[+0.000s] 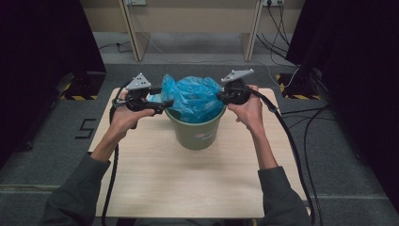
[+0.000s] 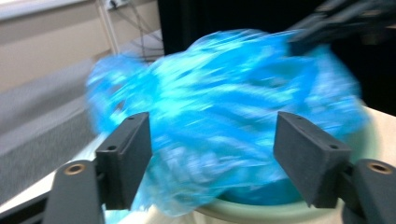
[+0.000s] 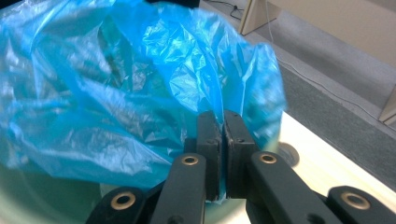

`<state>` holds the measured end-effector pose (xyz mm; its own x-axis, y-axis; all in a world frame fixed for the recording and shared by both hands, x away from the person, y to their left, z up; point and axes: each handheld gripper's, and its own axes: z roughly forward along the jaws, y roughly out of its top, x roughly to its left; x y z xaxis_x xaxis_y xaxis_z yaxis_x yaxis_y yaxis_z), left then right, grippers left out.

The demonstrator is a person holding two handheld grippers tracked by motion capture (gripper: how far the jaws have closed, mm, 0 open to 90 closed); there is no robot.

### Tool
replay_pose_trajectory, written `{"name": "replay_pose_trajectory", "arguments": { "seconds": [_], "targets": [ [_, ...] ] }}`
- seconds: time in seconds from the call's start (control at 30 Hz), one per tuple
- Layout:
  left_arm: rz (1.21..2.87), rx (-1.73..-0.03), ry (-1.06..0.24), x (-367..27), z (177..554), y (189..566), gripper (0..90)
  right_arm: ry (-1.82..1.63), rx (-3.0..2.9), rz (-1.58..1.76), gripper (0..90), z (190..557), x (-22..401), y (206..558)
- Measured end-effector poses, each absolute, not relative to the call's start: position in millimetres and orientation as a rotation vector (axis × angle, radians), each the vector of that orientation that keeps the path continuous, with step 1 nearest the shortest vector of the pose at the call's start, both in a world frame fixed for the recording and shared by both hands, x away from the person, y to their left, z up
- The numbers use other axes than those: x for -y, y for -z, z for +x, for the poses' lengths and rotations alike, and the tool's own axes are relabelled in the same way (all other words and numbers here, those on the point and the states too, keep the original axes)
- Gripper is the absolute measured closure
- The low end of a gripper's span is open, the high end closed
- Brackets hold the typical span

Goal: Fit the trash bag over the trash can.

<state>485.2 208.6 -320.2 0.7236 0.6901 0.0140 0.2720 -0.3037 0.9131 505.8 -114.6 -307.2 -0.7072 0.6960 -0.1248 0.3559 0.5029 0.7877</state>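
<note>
A: How many items, and any legible writing?

B: One crinkled blue plastic bag (image 1: 195, 96) in one pale green bucket (image 1: 195, 134), frame centre, on one wooden table (image 1: 155, 183); the bucket's label is unreadable.

A: Tongs?

B: Left gripper (image 2: 212, 154) released; right gripper (image 3: 223, 140) clenched on the bag's edge.

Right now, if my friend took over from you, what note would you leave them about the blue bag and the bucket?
Left hand-held gripper: jaws wide apart, the blue bag in front of them, nothing pinched.
Right hand-held gripper: jaws shut on a fold of the bag at the bucket's right side.
Things: the green bucket stands upright in the middle of the table. The bag sits bunched in its mouth and puffs up above the rim.
Done: bag is in the bucket, one side gripped.
Left: probably grab the left edge, spread the bag open and fold it over the rim all round.
</note>
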Motion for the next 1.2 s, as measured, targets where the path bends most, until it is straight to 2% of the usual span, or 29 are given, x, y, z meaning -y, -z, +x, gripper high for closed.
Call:
{"name": "replay_pose_trajectory", "arguments": {
  "seconds": [0.07,0.17,0.2,0.27,0.33,0.37,0.47,0.6,0.7,0.77,0.8,0.9,0.93,1.03,1.07,1.1,1.17,1.2],
  "targets": [
    [1.872,-0.772,-0.448,-205,494,325,23.2,-1.073,-2.317,0.875,86.5,502,122,310],
    [1.885,-0.772,-0.411,-195,502,332,26.0,-1.079,-2.326,0.886,81.0,500,125,315],
    [1.892,-0.753,-0.427,-192,502,333,33.9,-1.073,-2.333,0.884,77.5,500,124,317],
    [1.888,-0.715,-0.443,-188,502,334,55.5,-1.079,-2.339,0.893,69.4,499,121,317],
    [1.891,-0.696,-0.449,-187,500,334,69.9,-1.089,-2.325,0.906,63.1,498,118,315],
    [1.905,-0.656,-0.474,-185,494,334,74.8,-1.098,-2.306,0.91,58.6,498,116,313],
    [1.926,-0.601,-0.487,-184,479,333,79.4,-1.152,-2.268,0.929,49.3,499,113,305],
    [1.938,-0.575,-0.501,-187,469,333,80.5,-1.182,-2.259,0.931,41.1,505,100,296],
    [1.921,-0.602,-0.512,-192,472,330,76.9,-1.173,-2.268,0.921,36.6,512,83,290],
    [1.894,-0.64,-0.517,-198,476,328,68.4,-1.154,-2.283,0.909,35.4,518,70,288],
    [1.886,-0.664,-0.52,-201,478,326,60.8,-1.145,-2.293,0.908,35.3,521,63,288],
    [1.869,-0.745,-0.503,-208,488,323,38.4,-1.101,-2.34,0.897,40.1,530,49,292],
    [1.856,-0.773,-0.495,-210,492,323,32.5,-1.083,-2.371,0.88,48.9,533,44,296],
    [1.836,-0.841,-0.513,-213,505,323,25.3,-1.059,-2.424,0.836,68.0,536,39,302],
    [1.832,-0.861,-0.496,-213,510,324,26.0,-1.05,-2.429,0.836,72.3,537,39,303],
    [1.836,-0.857,-0.475,-212,516,326,30.4,-1.047,-2.43,0.823,76.2,538,39,303],
    [1.85,-0.825,-0.469,-210,521,330,54.9,-1.046,-2.41,0.832,83.0,539,42,301],
    [1.855,-0.814,-0.482,-209,521,332,62.1,-1.041,-2.394,0.843,84.7,539,45,298]
  ]
}}
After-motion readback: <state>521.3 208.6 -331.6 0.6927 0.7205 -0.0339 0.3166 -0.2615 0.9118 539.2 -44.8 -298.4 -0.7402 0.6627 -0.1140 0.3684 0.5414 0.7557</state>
